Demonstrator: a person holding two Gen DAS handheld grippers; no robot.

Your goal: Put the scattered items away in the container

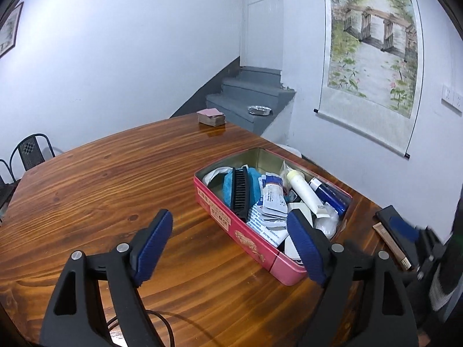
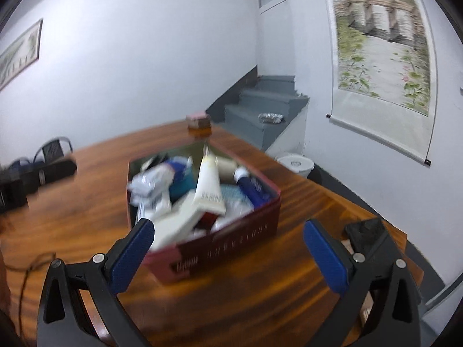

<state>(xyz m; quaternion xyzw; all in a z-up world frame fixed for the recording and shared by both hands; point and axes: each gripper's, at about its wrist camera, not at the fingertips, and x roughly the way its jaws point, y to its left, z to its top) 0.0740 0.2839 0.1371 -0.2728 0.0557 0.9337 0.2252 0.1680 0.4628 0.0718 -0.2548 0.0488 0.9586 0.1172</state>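
Note:
A pink metal tin (image 1: 254,244) sits on the wooden table (image 1: 101,179), filled with a black comb (image 1: 240,195), a blue cloth (image 1: 254,185), white sachets (image 1: 272,202), a white tube (image 1: 303,190) and a blue tube (image 1: 330,195). My left gripper (image 1: 231,245) is open and empty just before the tin's near corner. My right gripper (image 2: 228,256) is open and empty in front of the tin (image 2: 231,240); this view is blurred. A black flat item (image 1: 393,222) and a tan stick (image 1: 392,244) lie on the table right of the tin.
A stack of cards (image 1: 210,117) sits at the table's far edge. Grey steps (image 1: 249,98) with a foil tray (image 1: 259,110) stand behind. Black chairs (image 1: 29,151) are at the left. A cable (image 1: 162,321) lies near the front edge. A white bin (image 2: 295,164) stands by the wall.

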